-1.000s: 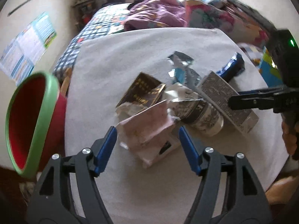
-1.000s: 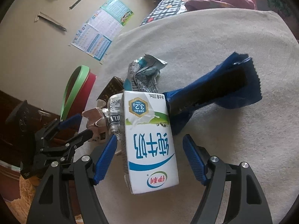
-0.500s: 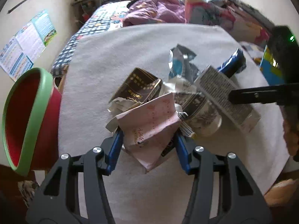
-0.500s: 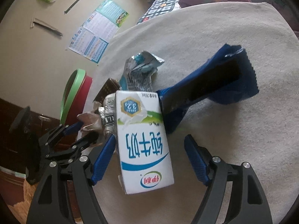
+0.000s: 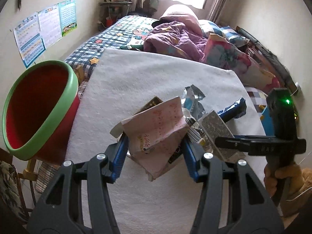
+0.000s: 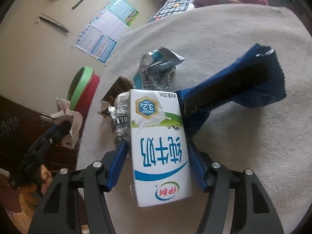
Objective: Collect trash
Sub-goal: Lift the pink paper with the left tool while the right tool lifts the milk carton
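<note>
My left gripper point(image 5: 154, 138) is shut on a crumpled pink paper packet point(image 5: 156, 124) and holds it above the white cloth point(image 5: 136, 78). In the right wrist view that gripper point(image 6: 58, 128) and the packet point(image 6: 68, 117) hang near the table's left edge. A red bin with a green rim point(image 5: 39, 109) stands just left of it. A white and blue milk carton point(image 6: 158, 136) lies on the cloth between the blue pads of my right gripper point(image 6: 157, 146). Its jaws are closing, and a thin gap still shows beside the carton. The left wrist view shows this gripper point(image 5: 230, 141) from the side.
More trash lies beyond the carton: a crushed black-and-white can point(image 6: 119, 115), a brown and gold packet point(image 6: 117, 89), a silver-teal wrapper point(image 6: 156, 68) and a blue wrapper point(image 6: 243, 85). A bed with a purple duvet point(image 5: 171, 39) is behind. A hand point(image 5: 273, 177) grips the right tool.
The left jaws closed on the pink packet, then lifted it off the cloth while rolling. The right jaws narrowed around the milk carton, which has not moved.
</note>
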`<state>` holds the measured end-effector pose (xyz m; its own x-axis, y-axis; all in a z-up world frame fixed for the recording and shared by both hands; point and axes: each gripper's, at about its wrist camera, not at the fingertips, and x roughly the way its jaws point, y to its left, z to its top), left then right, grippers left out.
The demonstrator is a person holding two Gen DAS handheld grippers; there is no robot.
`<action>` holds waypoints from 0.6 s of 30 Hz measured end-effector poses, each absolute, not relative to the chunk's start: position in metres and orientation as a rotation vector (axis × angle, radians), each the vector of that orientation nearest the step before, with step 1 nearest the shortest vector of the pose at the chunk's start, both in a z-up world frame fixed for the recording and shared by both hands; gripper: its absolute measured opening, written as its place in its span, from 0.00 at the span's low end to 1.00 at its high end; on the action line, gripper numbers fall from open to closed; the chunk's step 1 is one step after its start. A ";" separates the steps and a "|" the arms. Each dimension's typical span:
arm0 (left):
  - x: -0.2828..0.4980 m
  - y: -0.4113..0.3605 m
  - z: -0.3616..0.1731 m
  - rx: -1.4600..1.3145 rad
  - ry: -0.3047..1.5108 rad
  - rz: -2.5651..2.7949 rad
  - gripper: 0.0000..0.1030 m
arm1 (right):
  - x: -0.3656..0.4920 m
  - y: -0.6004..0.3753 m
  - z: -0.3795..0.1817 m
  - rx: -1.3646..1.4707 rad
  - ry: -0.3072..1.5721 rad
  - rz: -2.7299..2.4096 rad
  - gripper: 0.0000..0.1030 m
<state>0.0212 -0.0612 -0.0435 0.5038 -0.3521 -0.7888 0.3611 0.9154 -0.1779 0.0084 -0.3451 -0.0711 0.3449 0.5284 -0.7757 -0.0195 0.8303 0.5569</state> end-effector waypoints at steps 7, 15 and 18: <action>0.020 -0.051 -0.040 -0.043 0.938 -0.419 0.49 | 0.002 -0.352 -0.039 0.549 1.068 0.372 0.57; 0.022 -0.034 -0.034 -0.084 0.909 -0.372 0.49 | 0.006 -0.345 -0.002 0.583 0.972 0.413 0.57; 0.023 -0.025 -0.034 -0.113 0.913 -0.361 0.49 | 0.011 -0.331 0.004 0.568 0.967 0.439 0.57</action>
<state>0.0227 -0.0253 -0.0337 0.5563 -0.3528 -0.7524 0.2581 0.9340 -0.2471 0.0110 -0.3314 0.0039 0.5007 0.5836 -0.6393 -0.0976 0.7719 0.6282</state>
